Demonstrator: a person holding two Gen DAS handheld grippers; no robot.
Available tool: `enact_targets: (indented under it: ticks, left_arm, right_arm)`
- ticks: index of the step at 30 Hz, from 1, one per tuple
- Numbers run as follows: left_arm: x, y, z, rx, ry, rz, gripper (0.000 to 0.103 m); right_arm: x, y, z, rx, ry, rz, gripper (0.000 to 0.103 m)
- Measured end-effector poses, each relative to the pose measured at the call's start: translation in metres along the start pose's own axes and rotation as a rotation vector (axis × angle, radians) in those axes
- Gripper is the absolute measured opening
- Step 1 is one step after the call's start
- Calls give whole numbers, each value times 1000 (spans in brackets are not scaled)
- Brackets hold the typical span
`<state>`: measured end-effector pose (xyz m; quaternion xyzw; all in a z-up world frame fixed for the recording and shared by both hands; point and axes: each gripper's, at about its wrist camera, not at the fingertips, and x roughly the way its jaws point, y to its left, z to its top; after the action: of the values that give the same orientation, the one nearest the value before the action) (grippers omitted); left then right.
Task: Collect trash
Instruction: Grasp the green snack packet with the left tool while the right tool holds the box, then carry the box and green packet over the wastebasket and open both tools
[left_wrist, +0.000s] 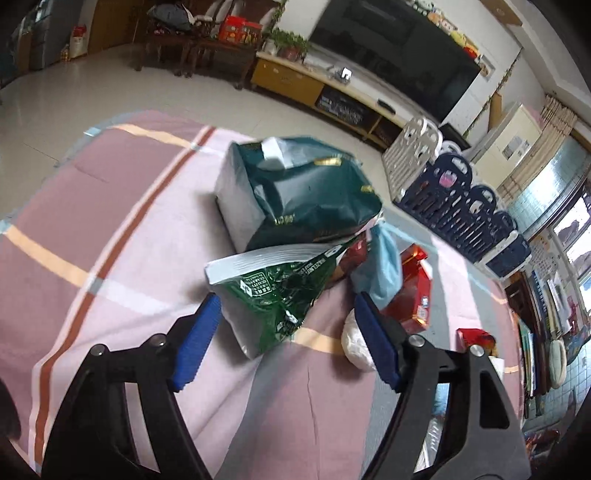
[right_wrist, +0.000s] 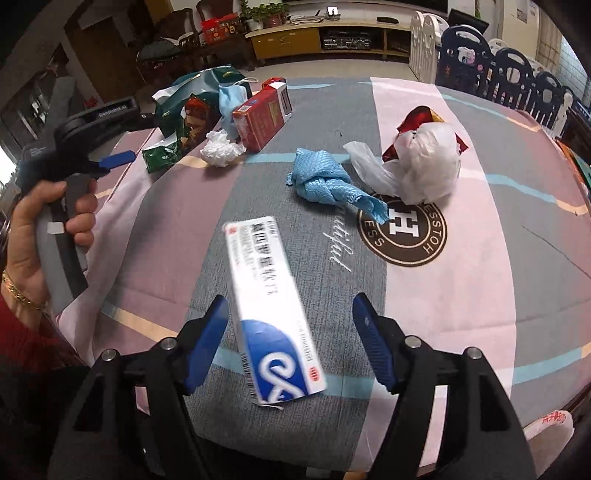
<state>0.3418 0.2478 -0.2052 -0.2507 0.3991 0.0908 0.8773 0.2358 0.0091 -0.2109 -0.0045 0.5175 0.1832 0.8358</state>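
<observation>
In the left wrist view my left gripper (left_wrist: 286, 299) is open over a crumpled green snack bag (left_wrist: 273, 291), whose corner lies between the blue pads without being pressed. Beyond it lie a dark green bag (left_wrist: 295, 192), a blue face mask (left_wrist: 384, 266), a red box (left_wrist: 413, 291) and a white tissue ball (left_wrist: 354, 343). My right gripper (right_wrist: 291, 301) is open around a blurred white and blue medicine box (right_wrist: 273, 310). Its left pad is beside the box edge and its right pad stands well apart. A blue crumpled cloth (right_wrist: 325, 181) and a white plastic bag (right_wrist: 424, 166) lie farther off.
A pink and grey striped cloth (right_wrist: 461, 277) covers the table. A hand (right_wrist: 44, 229) holds the left tool at the table's left side. Past the far edge stand a yellow TV cabinet (left_wrist: 291, 79), dark chairs (left_wrist: 192, 48) and a white and navy playpen fence (left_wrist: 454, 195).
</observation>
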Motion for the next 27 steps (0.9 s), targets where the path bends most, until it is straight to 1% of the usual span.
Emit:
enact_targets:
  ticks: [1, 2, 3, 4, 5, 7, 10, 12, 14, 15, 16, 18, 19, 21, 22, 24, 25, 27]
  left_arm:
    - [9, -4, 0, 32, 18, 28, 72]
    - [16, -7, -1, 61, 29, 44, 59]
    - [21, -10, -2, 95, 43, 51, 38]
    - [24, -11, -4, 116, 56, 55, 28]
    - [26, -12, -7, 135, 66, 58, 12]
    - [20, -11, -9, 142, 45, 49, 4]
    - [3, -11, -13, 142, 4, 19, 1]
    - [-15, -11, -21, 122, -19, -5, 1]
    - [-37, -11, -30, 102, -47, -45, 1]
    - [-49, -12, -36, 108, -65, -54, 1]
    - [-64, -16, -43, 128, -93, -48, 1]
    - [-90, -22, -60, 150, -131, -32, 1]
    - [-102, -23, -69, 147, -138, -23, 1]
    - [-125, -24, -92, 110, -136, -9, 1]
    - [-136, -22, -108, 81, -128, -20, 1]
    - [-148, -25, -132, 58, -87, -33, 1]
    - [-155, -32, -147, 80, -60, -33, 1]
    - [-168, -48, -167, 156, -45, -33, 1]
  right_arm:
    - [2, -3, 1, 17, 6, 7, 70]
    - [4, -3, 1, 27, 9, 12, 70]
    - [6, -3, 1, 34, 12, 17, 70]
    - [10, -2, 2, 37, 15, 21, 70]
    - [14, 0, 2, 35, 19, 17, 70]
    - [20, 5, 2, 28, 29, 7, 70]
    - [26, 16, -1, -5, 31, -15, 70]
    - [28, 25, -2, -32, 31, -38, 70]
    - [30, 31, -4, -62, 35, -59, 68]
    - [31, 34, -5, -78, 35, -74, 62]
    - [31, 36, -7, -92, 35, -91, 47]
    - [22, 37, -12, -98, 15, -93, 45]
    - [16, 37, -13, -95, 1, -88, 45]
    - [-2, 36, -16, -92, -41, -90, 45]
    - [-13, 35, -17, -91, -63, -100, 45]
    - [-35, 30, -20, -74, -94, -111, 45]
    - [-49, 26, -22, -58, -114, -109, 45]
    - [-74, 16, -28, -37, -151, -115, 45]
